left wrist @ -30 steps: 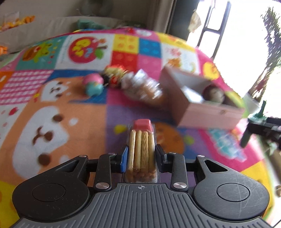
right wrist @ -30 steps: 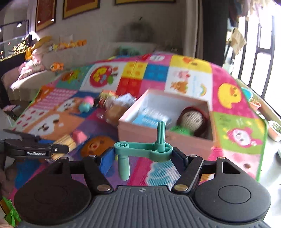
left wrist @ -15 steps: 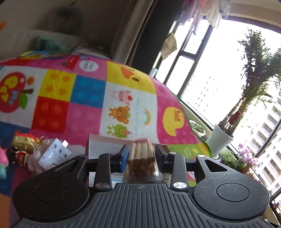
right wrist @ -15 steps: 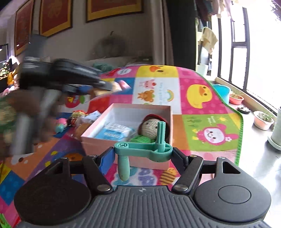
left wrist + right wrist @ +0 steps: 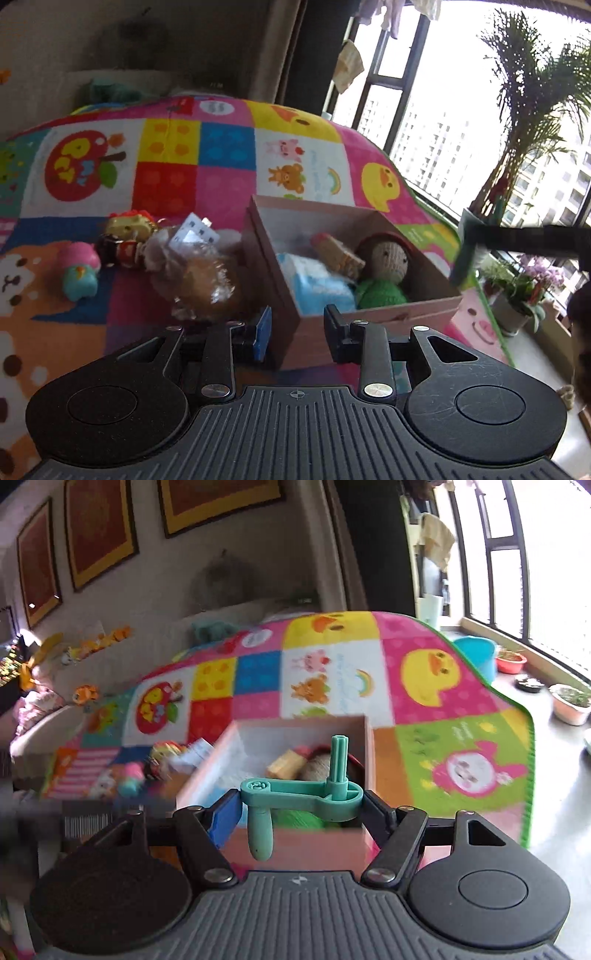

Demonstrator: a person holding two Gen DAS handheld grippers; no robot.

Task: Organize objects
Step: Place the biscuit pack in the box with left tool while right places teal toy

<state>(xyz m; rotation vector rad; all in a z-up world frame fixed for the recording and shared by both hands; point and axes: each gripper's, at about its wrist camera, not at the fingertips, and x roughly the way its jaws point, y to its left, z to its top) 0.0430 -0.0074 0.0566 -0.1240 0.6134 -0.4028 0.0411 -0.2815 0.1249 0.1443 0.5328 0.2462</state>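
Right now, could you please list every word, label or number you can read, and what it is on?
None reads clearly.
Teal crank: embossed round mark, too small.
White packet: dark print, blurred.
Blue pack: print blurred.

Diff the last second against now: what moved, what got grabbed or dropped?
The left hand-held gripper let go of the biscuit pack; it now lies in the pink box beside the knitted doll, and the jaws stand empty. Unchanged: the right hand-held gripper holds the teal crank handle.
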